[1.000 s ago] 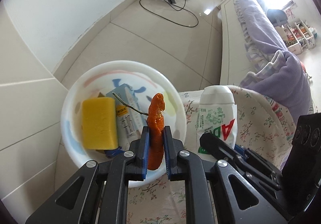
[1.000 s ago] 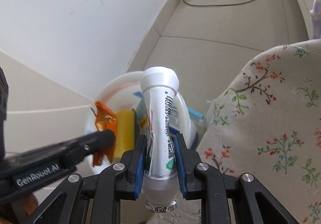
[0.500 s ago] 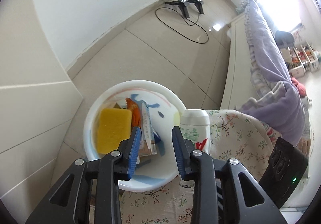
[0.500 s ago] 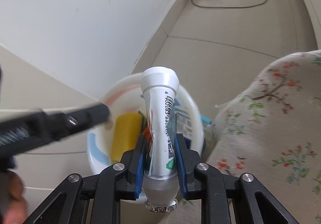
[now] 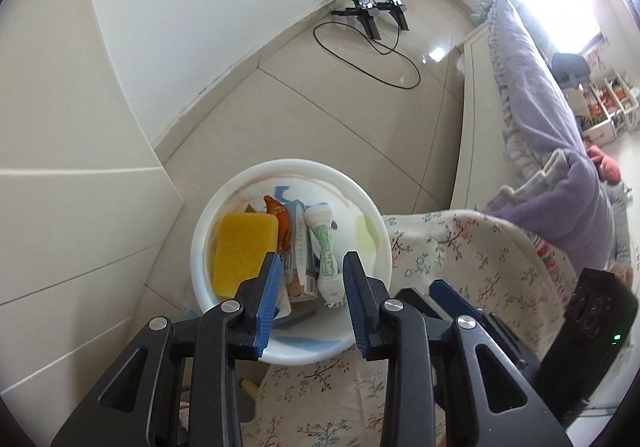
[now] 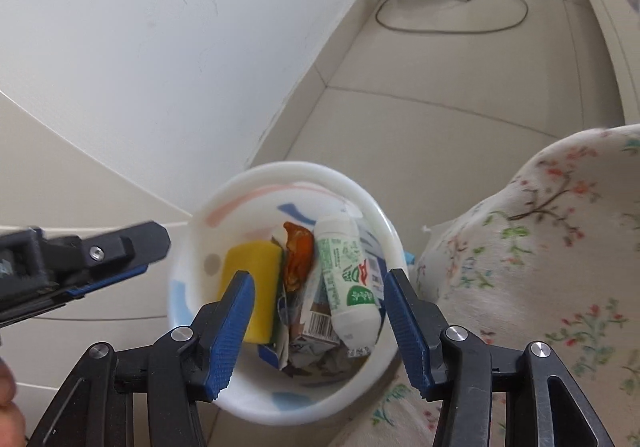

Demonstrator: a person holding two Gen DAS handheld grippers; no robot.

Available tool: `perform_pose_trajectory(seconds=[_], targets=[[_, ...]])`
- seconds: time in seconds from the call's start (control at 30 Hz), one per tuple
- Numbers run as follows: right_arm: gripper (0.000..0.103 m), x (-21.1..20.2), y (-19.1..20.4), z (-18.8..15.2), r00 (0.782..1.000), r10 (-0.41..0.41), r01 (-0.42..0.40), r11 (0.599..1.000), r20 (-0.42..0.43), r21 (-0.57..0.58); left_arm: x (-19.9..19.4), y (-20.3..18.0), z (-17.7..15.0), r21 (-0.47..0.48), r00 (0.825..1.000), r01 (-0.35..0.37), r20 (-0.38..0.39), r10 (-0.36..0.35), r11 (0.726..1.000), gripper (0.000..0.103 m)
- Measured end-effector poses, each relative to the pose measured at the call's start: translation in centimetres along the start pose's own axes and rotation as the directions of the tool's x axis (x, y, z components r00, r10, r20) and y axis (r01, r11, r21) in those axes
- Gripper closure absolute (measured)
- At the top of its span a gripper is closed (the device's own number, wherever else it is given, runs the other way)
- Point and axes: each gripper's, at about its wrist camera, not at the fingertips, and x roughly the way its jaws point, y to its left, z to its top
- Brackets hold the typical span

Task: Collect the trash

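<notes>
Over a white bin (image 6: 224, 207) beside the floral-covered desk (image 6: 540, 247), the right gripper (image 6: 320, 327) has just opened and holds nothing, its white tube (image 6: 348, 279) now lying among the trash, while the left gripper (image 5: 308, 303), also open and empty, has already dropped its orange wrapper (image 6: 298, 259).

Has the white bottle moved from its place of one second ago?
Yes. The white bottle has dropped out of the right claw, whose jaws have just been opening, down into the white bin beside the yellow sponge.
</notes>
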Motion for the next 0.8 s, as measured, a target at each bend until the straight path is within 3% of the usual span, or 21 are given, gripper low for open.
perform_pose_trajectory(seconds=[0.17,0.3,0.4,0.47,0.57,0.67,0.8], targets=[[0.044,-2.5,-0.7,-0.9,0.999,0.039,-0.039,0.999,0.01,0.015,-2.2,-1.2,-3.4,0.095,0.997,-0.076,0.011,0.075,0.993,0.068],[0.044,-5.8,-0.6,-3.6,0.999,0.028,-0.029,1.0,0.021,0.006,-5.1,-2.1,-6.9,0.125,0.997,-0.074,0.034,0.071,0.989,0.061],[0.044,-8.8,0.1,-5.7,0.999,-0.011,0.012,1.0,0.037,-0.016,-8.4,-3.4,-10.9,0.204,0.992,-0.084,0.112,0.062,0.975,0.053],[0.044,-11.6,0.8,-7.4,0.998,-0.032,0.034,0.999,0.061,-0.035,-10.4,-3.8,-14.1,0.233,0.982,-0.118,0.173,0.079,0.965,0.041],[0.044,-15.8,1.5,-9.8,0.991,-0.017,0.024,0.999,0.132,-0.049,-13.0,-4.2,-18.6,0.25,0.972,-0.118,0.227,0.06,0.961,0.038],[0.041,-20.5,2.4,-14.1,0.975,-0.037,0.056,0.995,0.219,-0.079,-15.6,-4.5,-22.4,0.267,0.946,-0.157,0.316,0.068,0.951,0.031],[0.034,-25.1,3.0,-19.6,0.942,-0.071,0.115,0.987,0.329,-0.116,-17.4,-3.9,-27.2,0.231,0.889,-0.254,0.437,0.133,0.939,0.02]])
